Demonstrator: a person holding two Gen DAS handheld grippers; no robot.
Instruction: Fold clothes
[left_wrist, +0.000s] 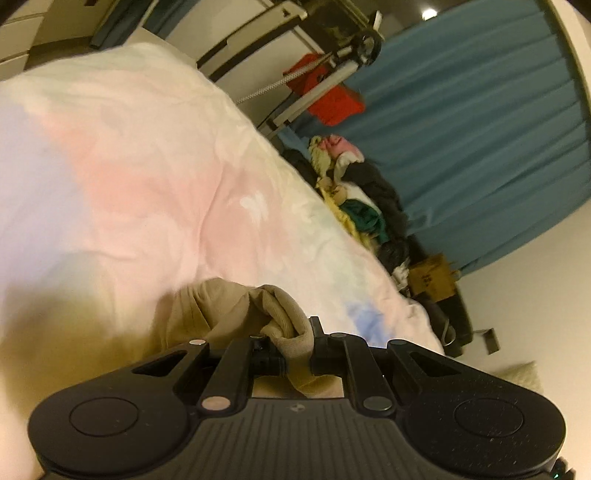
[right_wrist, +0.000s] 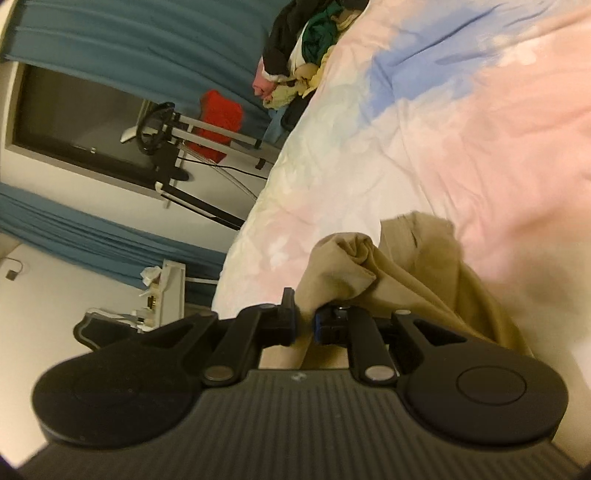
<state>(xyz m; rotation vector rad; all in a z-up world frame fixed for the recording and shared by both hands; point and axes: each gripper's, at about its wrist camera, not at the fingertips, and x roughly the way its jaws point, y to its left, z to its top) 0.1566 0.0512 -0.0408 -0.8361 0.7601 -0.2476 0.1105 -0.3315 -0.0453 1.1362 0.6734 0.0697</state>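
Both grippers have hold of the same tan garment (left_wrist: 229, 310), and what matters for the next move is that the cloth runs out ahead of each pair of fingers and down onto the bed (left_wrist: 147, 166), rather than hanging free between them. The left gripper (left_wrist: 291, 345) has its fingers clamped on a bunched, ribbed-looking edge of the fabric (possibly a cuff or hem, too crumpled to tell). From there the cloth trails forward and off to the left in that view, lying on the pastel bedcover. The right gripper (right_wrist: 304, 323) is likewise closed on a gathered wad of the same material (right_wrist: 354, 266), and the rest of it spills to the right and beneath the tool.

Neither hand looks clearly nearer the bulk of the cloth; each holds one end or corner, so the long axis probably runs from one gripper to the other. I cannot tell how taut that span is.

The garment is a soft, plain beige, creased and twisted where it is pinched, loose and rumpled elsewhere, with no tidy fold visible. It should drape readily. Beyond the bed's far edge sits a heap of other clothes (left_wrist: 351, 192), well apart from both grippers, in front of a blue curtain (left_wrist: 480, 129).
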